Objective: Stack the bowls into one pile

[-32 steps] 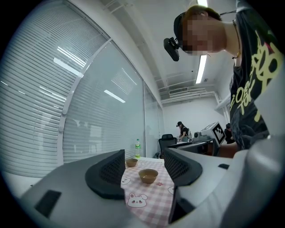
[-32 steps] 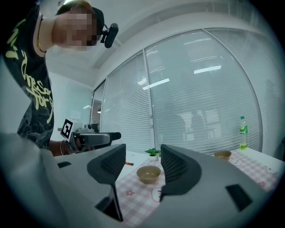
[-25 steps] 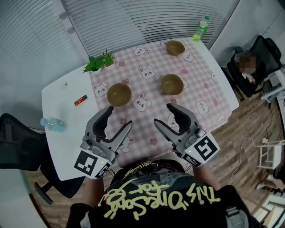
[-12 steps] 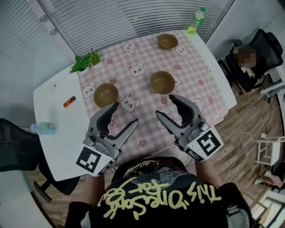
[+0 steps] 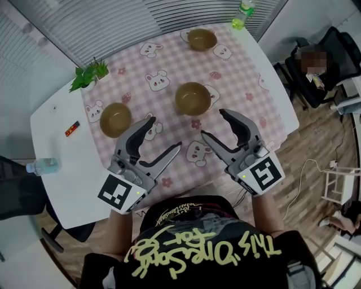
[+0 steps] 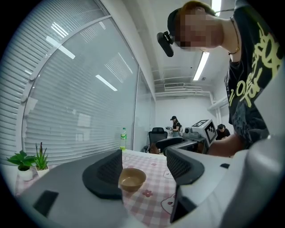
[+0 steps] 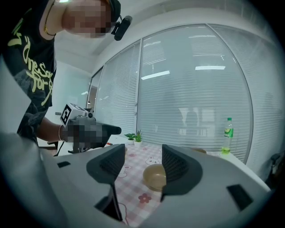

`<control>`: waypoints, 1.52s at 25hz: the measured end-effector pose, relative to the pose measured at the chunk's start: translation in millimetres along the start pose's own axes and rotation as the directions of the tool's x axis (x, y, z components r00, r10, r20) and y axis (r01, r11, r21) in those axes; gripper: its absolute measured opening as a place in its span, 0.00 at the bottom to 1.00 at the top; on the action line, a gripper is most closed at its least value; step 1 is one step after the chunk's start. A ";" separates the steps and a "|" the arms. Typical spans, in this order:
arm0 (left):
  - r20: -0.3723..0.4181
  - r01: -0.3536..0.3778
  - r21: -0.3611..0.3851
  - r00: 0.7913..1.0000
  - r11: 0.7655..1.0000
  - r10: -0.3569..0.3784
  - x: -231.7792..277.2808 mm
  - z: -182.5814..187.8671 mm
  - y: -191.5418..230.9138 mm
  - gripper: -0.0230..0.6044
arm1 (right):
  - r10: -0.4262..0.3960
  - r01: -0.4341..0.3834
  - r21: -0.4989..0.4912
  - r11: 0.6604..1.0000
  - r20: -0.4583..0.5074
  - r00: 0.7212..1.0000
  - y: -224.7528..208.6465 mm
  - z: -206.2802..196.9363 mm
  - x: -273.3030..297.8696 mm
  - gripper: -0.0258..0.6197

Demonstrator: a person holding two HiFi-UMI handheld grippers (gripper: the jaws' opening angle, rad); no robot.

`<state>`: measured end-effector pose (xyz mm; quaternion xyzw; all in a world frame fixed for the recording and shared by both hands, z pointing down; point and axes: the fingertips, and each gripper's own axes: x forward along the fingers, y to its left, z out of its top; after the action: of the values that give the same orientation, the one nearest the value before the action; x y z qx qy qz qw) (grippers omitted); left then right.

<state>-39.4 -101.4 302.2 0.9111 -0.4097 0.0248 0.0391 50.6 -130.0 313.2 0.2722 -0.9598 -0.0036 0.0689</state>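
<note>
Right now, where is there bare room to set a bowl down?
Bare tablecloth lies between the potted plant, far bowl and middle bowl, and right of the middle bowl out to the cloth's right edge. Crowded: the near edge, where the left gripper, its empty jaws just opened wider, and the open right gripper hover.

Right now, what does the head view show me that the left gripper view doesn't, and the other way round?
Head view only: the left bowl, a clear bottle lying on the white table, and a small red item beside it.

Left gripper view only: a standing person across the room and the ceiling lights.

Both: the middle bowl, the green bottle, the potted plant, the pink checked cloth and the right gripper.
</note>
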 end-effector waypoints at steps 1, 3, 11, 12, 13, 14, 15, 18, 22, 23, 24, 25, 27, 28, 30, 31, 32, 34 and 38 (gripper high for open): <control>0.007 -0.003 0.001 1.000 1.000 0.003 5.7 -1.9 1.0 0.53 | 0.003 -0.003 0.001 1.000 -0.013 1.000 -4.7 -5.6 0.6 0.42; 0.000 -0.004 -0.006 1.000 1.000 0.004 15.4 -9.7 2.4 0.54 | 0.010 -0.010 0.014 1.000 -0.048 0.999 -12.8 -18.5 2.4 0.43; -0.047 -0.023 -0.031 0.999 0.999 0.022 43.3 -37.0 14.8 0.56 | 0.051 -0.053 -0.008 0.999 -0.178 0.983 -36.0 -70.2 18.9 0.43; -0.056 -0.027 -0.030 0.998 0.999 0.025 46.6 -41.6 16.6 0.56 | 0.056 -0.057 -0.001 0.998 -0.183 0.982 -38.2 -74.9 20.6 0.43; -0.067 -0.029 -0.033 0.997 0.999 0.026 49.6 -46.7 17.8 0.56 | 0.062 -0.062 0.004 0.998 -0.190 0.980 -40.5 -79.6 22.0 0.43; -0.083 -0.030 -0.038 0.996 0.999 0.027 52.5 -52.5 18.6 0.57 | 0.066 -0.066 0.008 0.998 -0.199 0.978 -42.9 -84.4 23.3 0.43; -0.097 -0.032 -0.042 0.995 0.999 0.028 55.5 -58.1 19.8 0.57 | 0.069 -0.069 0.008 0.998 -0.210 0.975 -45.6 -88.8 24.7 0.43; -0.121 -0.047 -0.037 0.992 0.998 0.042 65.8 -71.4 27.5 0.58 | 0.081 -0.088 -0.020 0.996 -0.230 0.970 -54.9 -99.7 31.2 0.43; -0.210 -0.062 -0.023 0.976 0.998 0.056 76.5 -96.7 35.0 0.59 | 0.107 -0.118 -0.029 0.993 -0.254 0.961 -63.5 -118.7 38.8 0.43; -0.224 -0.062 -0.018 0.973 0.998 0.057 78.9 -102.0 35.9 0.60 | 0.117 -0.127 -0.022 0.992 -0.257 0.959 -64.7 -123.3 39.8 0.43; -0.231 -0.061 -0.017 0.971 0.998 0.056 81.3 -106.0 36.7 0.61 | 0.126 -0.136 -0.020 0.991 -0.263 0.957 -65.6 -127.3 40.7 0.43; -0.237 -0.060 -0.021 0.970 0.998 0.054 83.3 -109.2 37.4 0.61 | 0.133 -0.146 -0.028 0.989 -0.274 0.953 -66.1 -131.1 41.8 0.43; -0.256 -0.063 -0.031 0.965 0.998 0.053 86.6 -114.9 39.0 0.62 | 0.145 -0.170 -0.058 0.984 -0.305 0.941 -66.9 -138.7 44.0 0.45; -0.269 -0.064 -0.032 0.962 0.997 0.054 88.0 -118.0 39.7 0.62 | 0.150 -0.181 -0.068 0.981 -0.320 0.935 -67.4 -142.3 44.9 0.45; -0.292 -0.063 -0.027 0.955 0.998 0.052 91.0 -123.9 40.3 0.63 | 0.162 -0.196 -0.070 0.978 -0.336 0.928 -68.8 -147.4 46.7 0.45; -0.299 -0.059 -0.024 0.953 0.998 0.049 92.9 -126.0 40.0 0.63 | 0.167 -0.201 -0.068 0.977 -0.338 0.926 -69.4 -148.5 47.7 0.45; -0.305 -0.055 -0.023 0.951 0.998 0.046 94.9 -128.0 39.8 0.63 | 0.173 -0.208 -0.069 0.976 -0.339 0.925 -69.8 -149.2 49.0 0.45; -0.319 -0.054 -0.022 0.947 0.998 0.044 98.1 -133.0 40.8 0.63 | 0.188 -0.227 -0.076 0.971 -0.346 0.919 -69.6 -150.9 52.2 0.46; -0.347 -0.057 -0.016 0.937 0.998 0.048 103.3 -142.9 45.0 0.63 | 0.230 -0.272 -0.067 0.960 -0.364 0.902 -67.4 -155.6 57.9 0.46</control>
<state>-6.5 -194.9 454.7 0.8806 -0.4210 0.1805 0.1215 57.9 -213.0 471.9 0.1381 -0.9569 -0.0014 0.2555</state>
